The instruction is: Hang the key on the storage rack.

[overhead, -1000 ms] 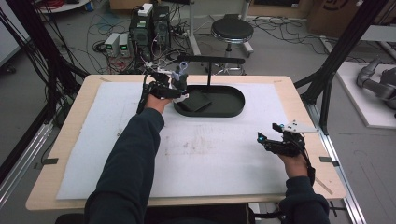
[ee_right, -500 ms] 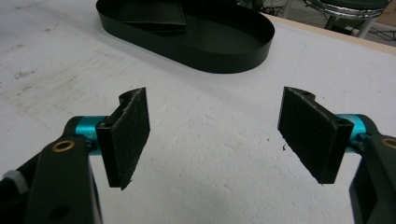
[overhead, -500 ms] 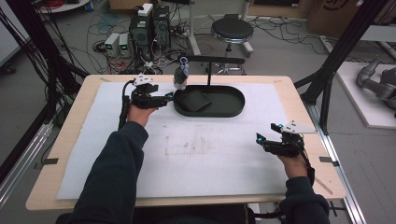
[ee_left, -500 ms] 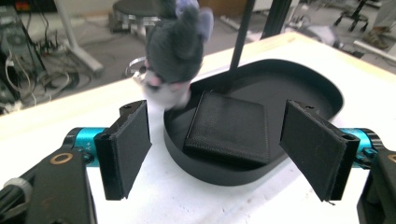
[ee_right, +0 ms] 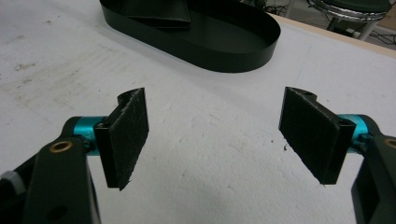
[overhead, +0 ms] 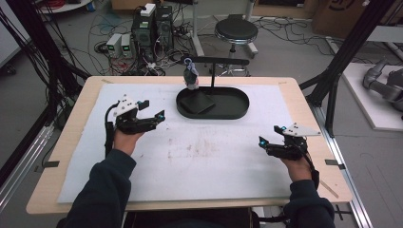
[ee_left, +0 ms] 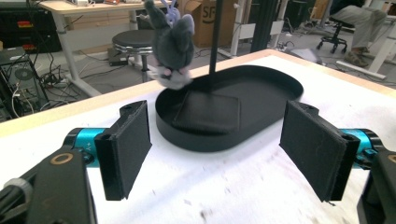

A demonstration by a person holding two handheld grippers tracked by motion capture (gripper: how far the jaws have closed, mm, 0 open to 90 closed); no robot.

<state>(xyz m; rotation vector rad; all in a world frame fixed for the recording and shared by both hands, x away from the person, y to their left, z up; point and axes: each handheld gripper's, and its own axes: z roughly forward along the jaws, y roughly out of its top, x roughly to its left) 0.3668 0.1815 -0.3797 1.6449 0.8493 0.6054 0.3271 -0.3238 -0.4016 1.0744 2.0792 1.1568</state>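
A small grey plush toy (overhead: 191,76) hangs from the left end of a black bar (overhead: 223,61). The bar stands on a post above a black oval tray (overhead: 237,112) at the far middle of the table. A flat black square (overhead: 198,102) lies inside the tray. My left gripper (overhead: 153,109) hovers open and empty to the left of the tray. From the left gripper view, the plush toy (ee_left: 173,42) and the tray (ee_left: 280,84) are ahead of the left gripper (ee_left: 217,149). My right gripper (overhead: 270,135) is open and empty at the right, over the white sheet. The tray (ee_right: 243,56) lies beyond the right gripper (ee_right: 215,135).
A white foam sheet (overhead: 204,156) covers most of the wooden table (overhead: 309,104). Beyond the far edge are a round stool (overhead: 235,31), computer boxes (overhead: 152,23) and loose cables. Black frame posts (overhead: 342,61) rise at the right side.
My left gripper has drawn back from the plush toy at the stand, moving left and toward the person. The toy stays hanging on the bar. The right gripper has barely moved.
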